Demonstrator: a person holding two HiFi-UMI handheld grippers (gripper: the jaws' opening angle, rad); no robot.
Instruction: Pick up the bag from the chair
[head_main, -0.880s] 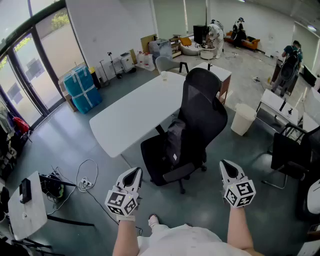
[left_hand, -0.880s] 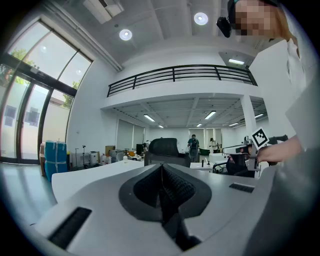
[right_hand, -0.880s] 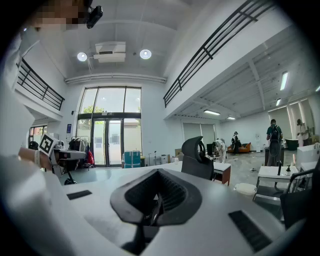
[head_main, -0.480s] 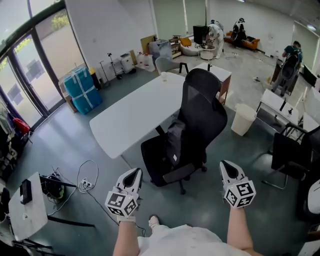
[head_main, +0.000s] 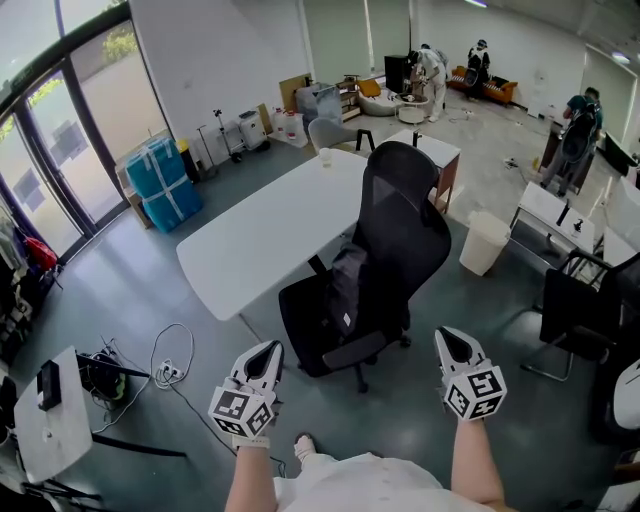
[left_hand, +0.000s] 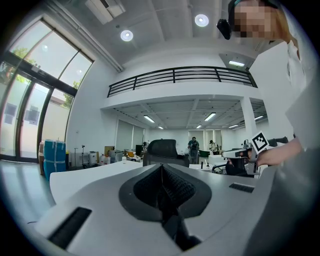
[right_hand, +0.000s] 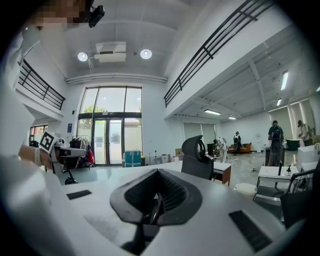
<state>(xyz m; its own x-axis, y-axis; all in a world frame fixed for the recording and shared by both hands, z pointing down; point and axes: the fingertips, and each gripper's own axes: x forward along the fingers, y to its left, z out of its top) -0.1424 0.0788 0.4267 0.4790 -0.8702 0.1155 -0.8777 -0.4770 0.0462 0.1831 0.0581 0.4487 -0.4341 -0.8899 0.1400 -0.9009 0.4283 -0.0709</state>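
Observation:
A dark grey bag (head_main: 345, 290) stands upright on the seat of a black office chair (head_main: 400, 215), leaning against its backrest. Both grippers hang low in the head view, well short of the chair. My left gripper (head_main: 266, 350) is shut and empty, pointing toward the seat's left side. My right gripper (head_main: 450, 338) is also shut and empty, to the right of the chair base. The chair's back (left_hand: 160, 150) shows beyond the shut jaws in the left gripper view, and the chair (right_hand: 196, 157) shows again in the right gripper view. The bag is hidden in both gripper views.
A white table (head_main: 270, 225) stands right behind the chair. A white bin (head_main: 484, 240) sits to its right, and another black chair (head_main: 580, 310) stands further right. Cables (head_main: 165, 365) lie on the floor at left beside a small white table (head_main: 45, 410). People stand far off.
The head view has shifted slightly, so the chair and both grippers sit a little lower-left in frame. Both grippers stay shut.

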